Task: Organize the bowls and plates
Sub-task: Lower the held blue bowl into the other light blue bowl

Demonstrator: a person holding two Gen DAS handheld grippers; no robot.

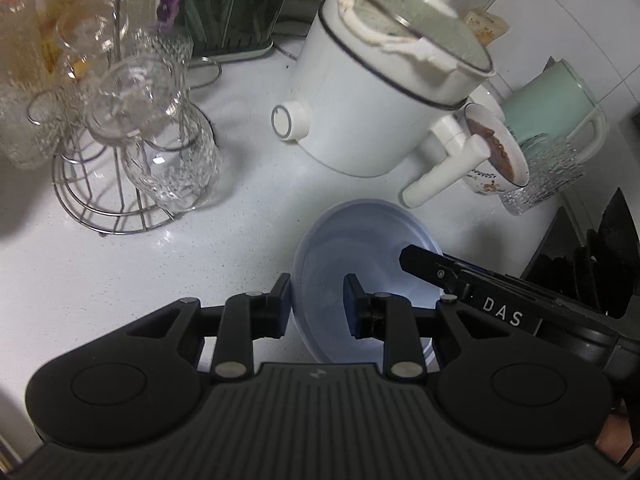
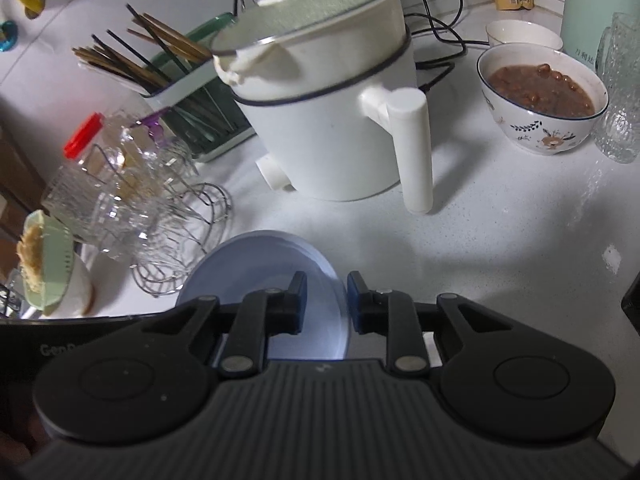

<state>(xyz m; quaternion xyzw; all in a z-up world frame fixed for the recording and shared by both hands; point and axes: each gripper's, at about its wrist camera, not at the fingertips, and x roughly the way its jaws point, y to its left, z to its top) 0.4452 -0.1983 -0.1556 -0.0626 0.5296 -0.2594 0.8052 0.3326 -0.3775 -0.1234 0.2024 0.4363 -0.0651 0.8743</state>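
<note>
Both grippers, left gripper and right gripper, clamped on pale-blue bowl rim between jaws; placement still pending.

**Gloss, glass and wire on a speckled counter**

The pale blue translucent plastic bowl looks smooth and softly glossy. The white speckled stone-like countertop shines. The clear textured drinking glasses hang on a bright chrome wire rack. The white glossy plastic electric pot has a glass lid. Both grippers' black bodies look matt, the base ribbed.
</note>
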